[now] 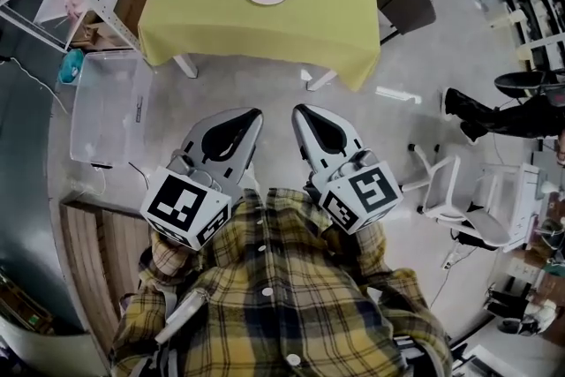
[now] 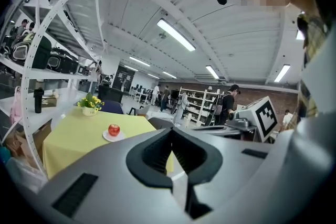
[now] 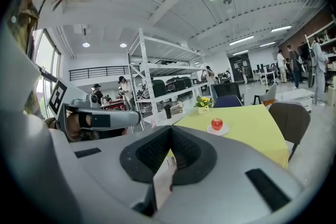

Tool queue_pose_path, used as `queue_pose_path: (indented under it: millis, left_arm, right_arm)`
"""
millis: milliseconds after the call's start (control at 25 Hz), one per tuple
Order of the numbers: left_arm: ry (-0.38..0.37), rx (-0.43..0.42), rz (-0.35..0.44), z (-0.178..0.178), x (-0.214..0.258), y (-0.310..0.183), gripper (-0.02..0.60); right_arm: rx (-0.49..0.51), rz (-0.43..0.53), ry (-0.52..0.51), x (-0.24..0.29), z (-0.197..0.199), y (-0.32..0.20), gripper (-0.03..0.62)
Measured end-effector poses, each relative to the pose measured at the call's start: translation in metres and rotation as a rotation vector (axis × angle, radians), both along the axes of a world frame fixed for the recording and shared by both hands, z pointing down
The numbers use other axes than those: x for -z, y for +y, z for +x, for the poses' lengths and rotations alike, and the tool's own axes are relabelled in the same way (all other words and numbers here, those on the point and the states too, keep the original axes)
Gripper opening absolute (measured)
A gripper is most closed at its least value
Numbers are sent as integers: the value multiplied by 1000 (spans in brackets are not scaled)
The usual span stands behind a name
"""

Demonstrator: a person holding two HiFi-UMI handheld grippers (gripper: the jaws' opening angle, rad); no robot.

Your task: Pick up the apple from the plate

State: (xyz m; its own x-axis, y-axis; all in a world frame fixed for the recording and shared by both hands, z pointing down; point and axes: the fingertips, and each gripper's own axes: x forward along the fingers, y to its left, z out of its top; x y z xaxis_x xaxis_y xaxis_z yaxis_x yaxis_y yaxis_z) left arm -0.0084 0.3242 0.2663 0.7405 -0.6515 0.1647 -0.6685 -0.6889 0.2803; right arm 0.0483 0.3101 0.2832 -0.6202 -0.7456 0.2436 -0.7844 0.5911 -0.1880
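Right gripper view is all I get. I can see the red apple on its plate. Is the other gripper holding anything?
Observer: No. In its own view the left gripper has its jaws together with nothing between them.
Operator: Is there stuff on the ground I could bump into?
Observer: The head view shows a clear plastic bin on the floor, just left of the table.
Operator: Are we at the table yet?
Observer: Not yet. From above, the left gripper and the right gripper are side by side over the floor, short of the table's near edge.
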Motion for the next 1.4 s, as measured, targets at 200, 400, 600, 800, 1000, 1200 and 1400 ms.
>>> queue_pose_path:
  millis: [200,400,600,800,1000,1200,1400]
  left_arm:
    - [0,-1,-34,-3,-13,-25,8]
    - [-1,25,-50,3,-17,-59,8]
    - [7,47,-44,16,-16,-109,8]
    - [13,77,-19,34,-6,-163,8]
    - [16,135,-2,55,2,-205,8]
    - [6,194,8,65,2,-228,8]
    - [-2,228,7,64,1,-244,8]
  right_arm:
    - [-8,-37,3,-12,2,-27,-3]
    - [8,-61,-3,-18,10,-62,-3]
    - [38,-59,7,-19,19,-112,-3]
    - [94,-36,24,-10,31,-164,-3]
    - [131,-25,30,-2,57,-204,-3]
    - [192,-10,38,-2,69,-231,-3]
    - [220,-28,27,-9,67,-248,-3]
